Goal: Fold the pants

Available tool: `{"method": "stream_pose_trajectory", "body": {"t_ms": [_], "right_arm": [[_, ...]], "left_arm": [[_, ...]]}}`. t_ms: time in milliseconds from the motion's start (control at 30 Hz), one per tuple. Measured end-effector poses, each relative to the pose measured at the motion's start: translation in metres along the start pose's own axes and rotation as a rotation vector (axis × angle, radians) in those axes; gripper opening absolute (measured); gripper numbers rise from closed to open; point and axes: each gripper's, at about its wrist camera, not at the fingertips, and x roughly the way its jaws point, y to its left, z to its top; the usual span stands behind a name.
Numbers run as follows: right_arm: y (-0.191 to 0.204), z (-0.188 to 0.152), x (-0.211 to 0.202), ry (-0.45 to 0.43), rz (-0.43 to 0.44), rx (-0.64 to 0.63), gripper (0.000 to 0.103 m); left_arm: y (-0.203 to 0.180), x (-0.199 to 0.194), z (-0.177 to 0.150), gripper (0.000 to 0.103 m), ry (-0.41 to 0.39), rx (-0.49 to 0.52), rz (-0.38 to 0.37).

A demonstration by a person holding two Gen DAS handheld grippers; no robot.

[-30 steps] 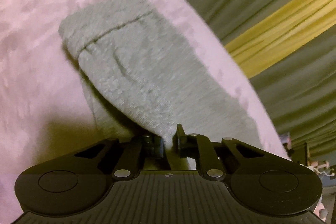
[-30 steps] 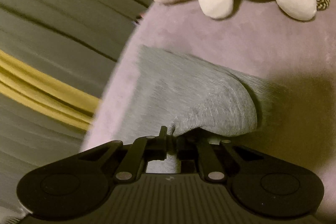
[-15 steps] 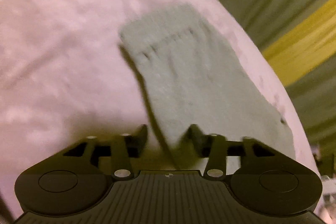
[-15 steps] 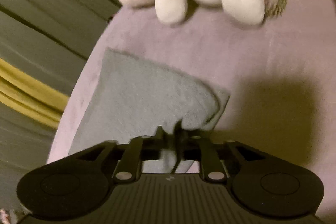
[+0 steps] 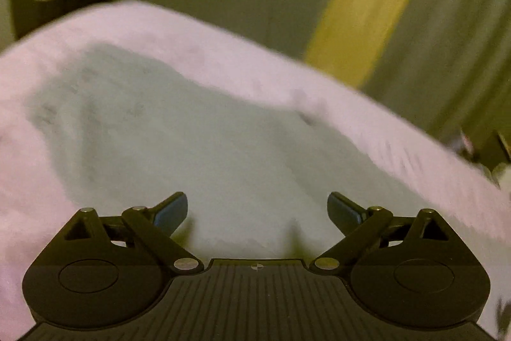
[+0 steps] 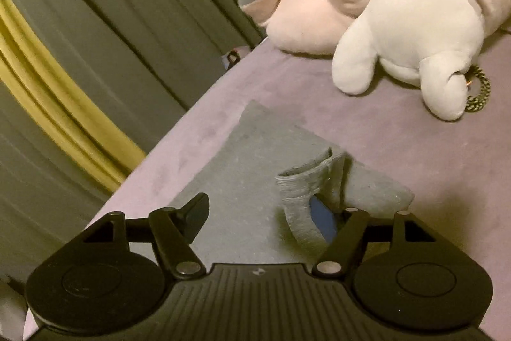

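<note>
On bed: pants (image 6: 255, 168) lie folded by edge | left fingers (image 5: 257, 208) opening, empty | right fingers (image 6: 265, 214) opening, cuff possibly snagged on one | soft, light; take corners

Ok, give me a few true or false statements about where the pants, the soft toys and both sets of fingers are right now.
1. The grey knit pants lie on the lilac plush bedcover. True.
2. The left gripper clamps the pants. False: its fingers are opening, nothing between them.
3. A fold of pants cloth stands up against one finger of the right gripper. True; its fingers are opening.
4. The white plush toy sits on the pants. False: it lies beyond them, apart.
5. A yellow stripe runs through the grey-green curtain. True.
</note>
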Motion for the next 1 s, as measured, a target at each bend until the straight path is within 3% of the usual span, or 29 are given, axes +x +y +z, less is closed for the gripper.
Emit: {"method": "stream_pose_trajectory", "body": {"t_ms": [67, 133, 167, 233, 333, 400, 433, 467, 567, 633, 833, 1000], "right_arm": [[-0.004, 0.001, -0.005, -0.035, -0.047, -0.005, 0.071], [-0.003, 0.003, -0.012, -0.085, -0.187, -0.065, 0.071], [-0.005, 0.005, -0.016, -0.107, -0.212, -0.088, 0.071], [-0.012, 0.006, -0.02, -0.115, -0.14, -0.056, 0.077], [-0.018, 0.005, -0.012, -0.057, 0.058, 0.032, 0.081], [-0.018, 0.002, 0.007, 0.028, 0.162, 0.068, 0.093], [-0.018, 0.0, 0.019, 0.077, 0.179, 0.084, 0.093], [-0.02, -0.003, 0.035, 0.127, 0.168, 0.097, 0.094], [-0.025, -0.006, 0.071, 0.272, 0.029, 0.121, 0.096], [-0.027, -0.001, 0.074, 0.252, 0.036, 0.113, 0.097], [-0.011, -0.008, 0.087, 0.242, -0.053, -0.003, 0.099], [0.008, -0.014, 0.092, 0.262, -0.119, -0.092, 0.099]], "left_arm": [[-0.017, 0.017, -0.011, 0.098, 0.038, 0.04, -0.006], [-0.029, 0.03, -0.018, 0.098, 0.067, 0.091, 0.0], [-0.03, 0.035, -0.018, 0.098, 0.082, 0.112, 0.003], [-0.032, 0.038, -0.021, 0.098, 0.083, 0.128, 0.036], [-0.032, 0.042, -0.02, 0.098, 0.072, 0.131, 0.057], [-0.034, 0.048, -0.017, 0.098, 0.068, 0.12, 0.074], [-0.032, 0.049, -0.019, 0.098, 0.065, 0.116, 0.08], [-0.031, 0.05, -0.017, 0.098, 0.059, 0.113, 0.082], [-0.033, 0.061, -0.012, 0.098, 0.045, 0.12, 0.092], [-0.034, 0.068, -0.006, 0.098, 0.017, 0.141, 0.12], [-0.041, 0.089, 0.009, 0.098, -0.039, 0.171, 0.229], [-0.035, 0.1, 0.018, 0.098, -0.052, 0.137, 0.234]]}}
